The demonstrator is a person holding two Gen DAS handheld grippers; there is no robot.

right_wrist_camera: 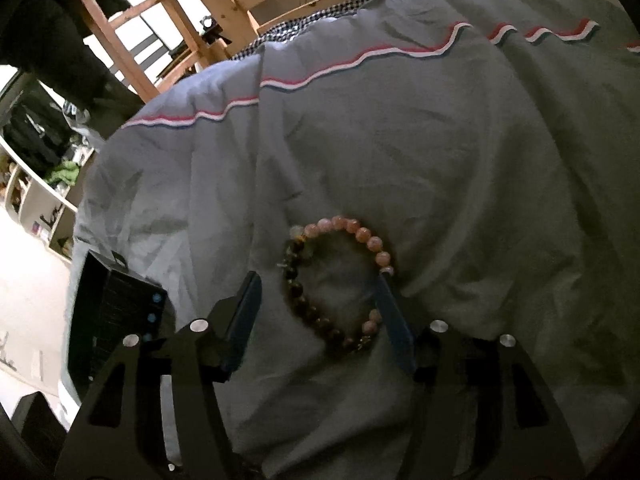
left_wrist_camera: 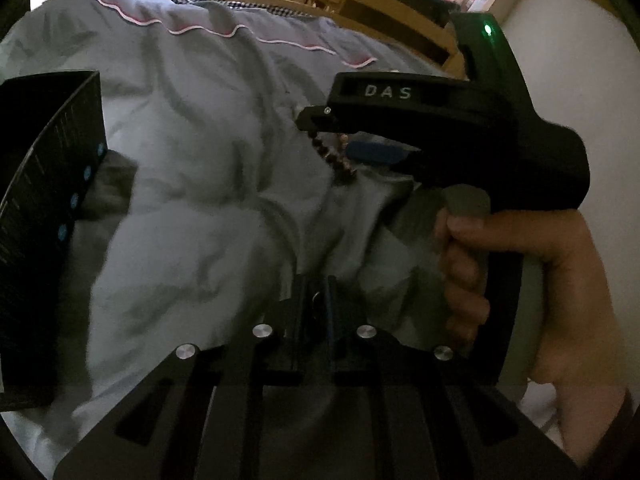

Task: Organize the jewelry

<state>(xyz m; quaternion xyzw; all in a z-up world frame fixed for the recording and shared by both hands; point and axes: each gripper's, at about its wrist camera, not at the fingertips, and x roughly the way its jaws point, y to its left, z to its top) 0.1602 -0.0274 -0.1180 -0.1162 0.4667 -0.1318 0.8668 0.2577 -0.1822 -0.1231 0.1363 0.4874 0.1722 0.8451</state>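
The beaded bracelet (right_wrist_camera: 336,288) lay on the bed's duvet (right_wrist_camera: 440,160) between the right gripper's (right_wrist_camera: 318,304) open, untouching jaws; light, floppy and rollable, it seemed best pinched across 1 strand.

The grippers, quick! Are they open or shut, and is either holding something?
Left gripper: shut, holding nothing visible.
Right gripper: open around the bead bracelet on the blanket, not pinching it.

We see a rumpled pale grey-blue quilt (right_wrist_camera: 400,140) with a wavy red-and-white trim (right_wrist_camera: 320,72) filling most of both views. Behind it stands a light wooden bed frame (right_wrist_camera: 224,12). A pale floor (right_wrist_camera: 32,280) and low white shelving (right_wrist_camera: 36,196) lie at the left, under dim light.
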